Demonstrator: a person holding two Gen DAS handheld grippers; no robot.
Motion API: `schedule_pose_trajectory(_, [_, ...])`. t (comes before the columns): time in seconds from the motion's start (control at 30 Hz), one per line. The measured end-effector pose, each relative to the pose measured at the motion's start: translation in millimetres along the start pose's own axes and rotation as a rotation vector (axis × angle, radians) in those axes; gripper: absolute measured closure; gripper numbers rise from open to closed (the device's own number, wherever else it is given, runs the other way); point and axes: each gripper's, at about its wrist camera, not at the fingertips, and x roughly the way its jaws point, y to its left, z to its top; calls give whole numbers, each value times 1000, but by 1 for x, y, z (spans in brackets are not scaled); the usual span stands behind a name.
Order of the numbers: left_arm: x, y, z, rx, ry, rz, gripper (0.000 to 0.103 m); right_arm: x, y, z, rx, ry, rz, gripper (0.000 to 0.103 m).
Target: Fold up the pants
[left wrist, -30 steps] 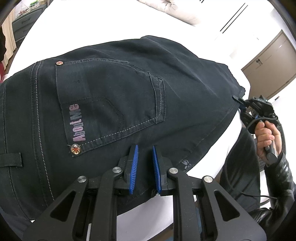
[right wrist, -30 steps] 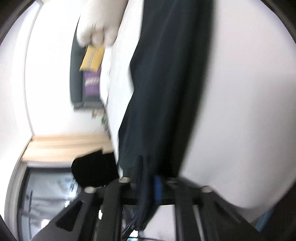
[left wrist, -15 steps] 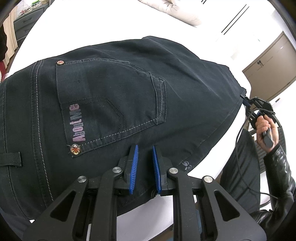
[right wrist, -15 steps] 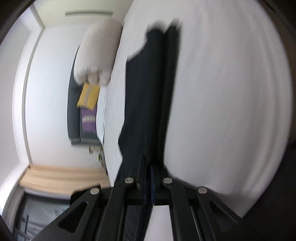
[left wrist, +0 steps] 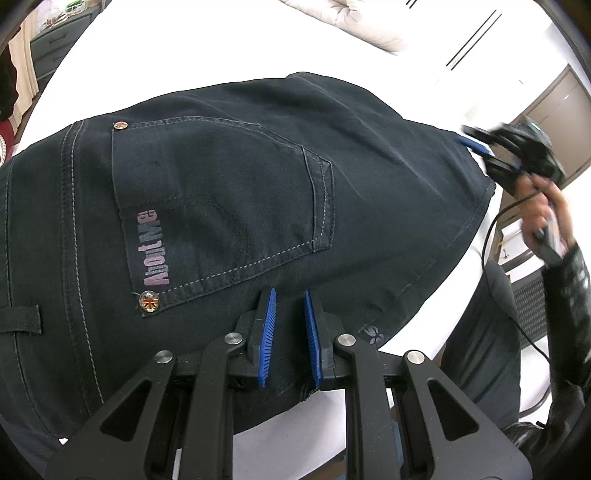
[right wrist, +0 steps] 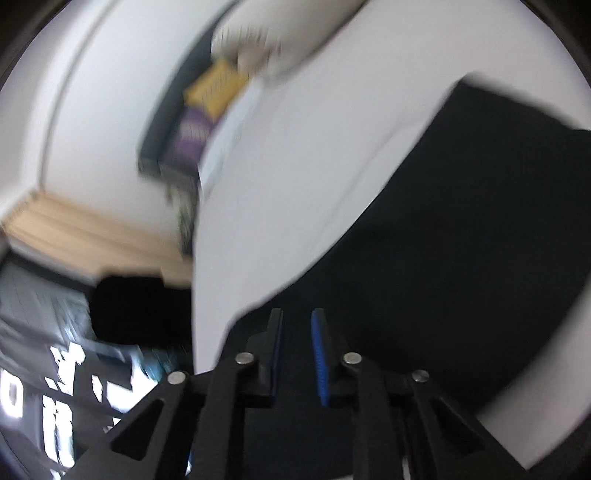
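Dark pants [left wrist: 229, 206], folded and lying flat on a white bed [left wrist: 192, 48]. In the left wrist view their long axis runs from the waistband at 9 o'clock to the far folded edge at 3 o'clock; the back pocket [left wrist: 221, 199], lettered "AboutMe", faces up with copper rivets at its corners, and a belt loop [left wrist: 18, 319] sits at the left edge.

Left gripper [left wrist: 290, 338], at 6 o'clock: blue pads a narrow gap apart, with dark cloth lying in the gap at the near edge of the pants; whether the pads press on it cannot be told.

Right gripper [left wrist: 480, 149], at 3 o'clock by the far edge, carried by a hand [left wrist: 543, 218] in a black sleeve [left wrist: 569, 314]; blurred here. In its own view the right gripper [right wrist: 297, 341] shows jaws that have just been opening, slightly parted, nothing between them, the pants [right wrist: 461, 240] below.

Surroundings: a pale pillow [left wrist: 354, 18] at 12 o'clock, brown cabinet doors [left wrist: 554, 107] at 2 o'clock, and a dark dresser [left wrist: 59, 29] at 11 o'clock. Nothing lies on the pants.
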Motion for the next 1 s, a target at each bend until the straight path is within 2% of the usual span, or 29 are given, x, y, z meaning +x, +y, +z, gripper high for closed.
schedule_pose_trajectory(0.07, [0, 1, -1, -7, -4, -4, 87, 24, -12, 19, 93, 19, -40, 87])
schedule_pose_trajectory(0.13, [-1, 2, 0, -10, -4, -10, 87, 31, -30, 40, 153, -25, -56, 88])
schedule_pose_trajectory(0.17, [-1, 3, 0, -13, -3, -14, 87, 31, -43, 53, 182, -72, -84, 88])
schedule_pose_trajectory(0.2, [-1, 4, 0, -14, -2, -17, 87, 26, -57, 60, 223, -117, -91, 94])
schedule_pose_trajectory(0.27, [0, 6, 1, -15, -2, -22, 87, 9, -89, 80, 335, -245, -37, 99])
schedule_pose_trajectory(0.33, [0, 8, 1, -21, -7, -28, 87, -21, -98, 87, 369, -372, -62, 97])
schedule_pose_trajectory(0.4, [1, 9, 1, -26, -15, -27, 87, -34, -90, 85, 345, -405, -32, 89])
schedule_pose_trajectory(0.47, [1, 8, 0, -25, -21, -20, 87, -34, -68, 77, 286, -323, 70, 89])
schedule_pose_trajectory(0.5, [2, 7, 1, -23, -23, -15, 87, -26, -50, 67, 236, -246, 106, 89])
schedule_pose_trajectory(0.53, [2, 7, 1, -22, -22, -9, 87, -14, -31, 57, 177, -163, 103, 89])
schedule_pose_trajectory(0.6, [2, 5, 1, -17, -18, -1, 87, 6, -11, 36, 112, -82, 82, 89])
schedule_pose_trajectory(0.67, [1, 5, 2, -15, -15, 1, 87, 35, -13, 29, 124, -3, 48, 89])
schedule_pose_trajectory(0.7, [1, 4, 2, -14, -13, 2, 87, 47, -21, 34, 150, 5, 11, 95])
schedule_pose_trajectory(0.73, [0, 4, 2, -13, -11, 3, 87, 53, -28, 43, 172, -10, 2, 103])
schedule_pose_trajectory(0.8, [0, 3, 2, -13, -11, 8, 87, 45, -38, 68, 206, -106, 12, 103])
schedule_pose_trajectory(0.9, [1, 0, 5, -17, -13, 14, 87, 5, -53, 95, 261, -288, -156, 103])
schedule_pose_trajectory(0.97, [1, -3, 7, -17, -12, 24, 87, -27, -65, 98, 315, -371, -180, 97])
schedule_pose_trajectory(1.0, [-2, -6, 9, -19, -13, 36, 87, -43, -71, 99, 327, -397, -186, 88])
